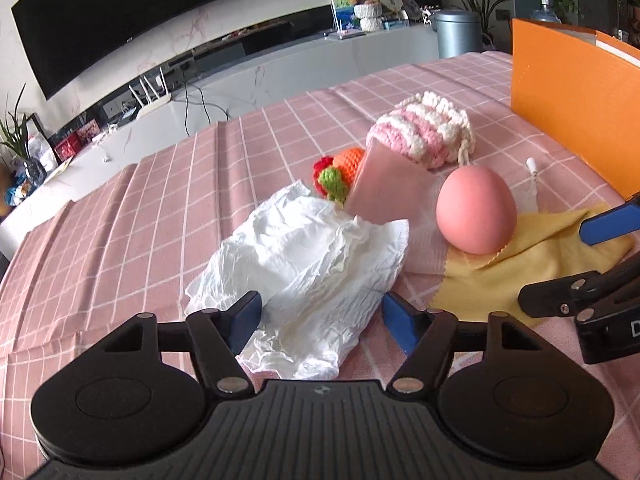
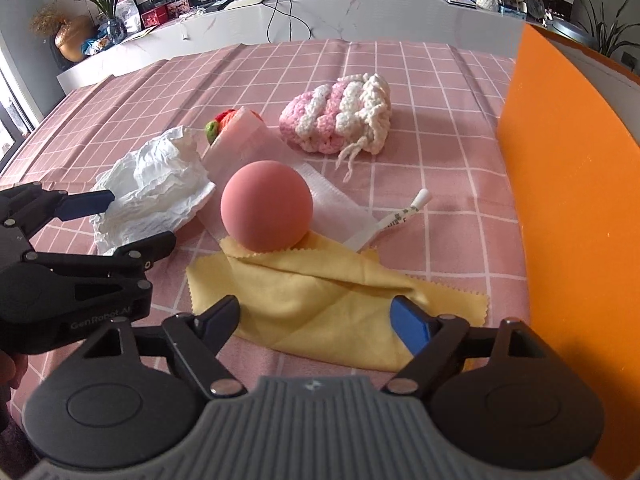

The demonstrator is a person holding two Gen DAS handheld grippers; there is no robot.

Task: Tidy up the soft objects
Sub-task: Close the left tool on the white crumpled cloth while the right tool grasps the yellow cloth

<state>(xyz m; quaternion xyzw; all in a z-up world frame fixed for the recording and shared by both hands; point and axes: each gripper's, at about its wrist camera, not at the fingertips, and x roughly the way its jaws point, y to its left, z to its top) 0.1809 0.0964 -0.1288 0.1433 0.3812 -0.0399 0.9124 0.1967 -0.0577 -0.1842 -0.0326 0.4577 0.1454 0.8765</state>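
Step in hand, as judged: approach, nothing grasped yet. Landmark: pink ball (image 2: 266,206).
- Left claw (image 1: 320,322): jaws wide, empty, straddling the near end of the white tissue (image 1: 304,272), which lies left of the ball.
- Right claw (image 2: 316,322): jaws wide, empty, over the yellow cloth (image 2: 320,304), whose far corner lies under the ball.
- Next: you lower, then pinch each.

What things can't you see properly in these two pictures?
- Orange knitted toy: mostly hidden behind the pink pouch in both views, so its shape stays unclear.
- Orange box: cut off by the right edge in both views; its inside is hidden.
- Print on the white tube: too small to read.
- Right gripper: in the left wrist view, cut off by the right edge.
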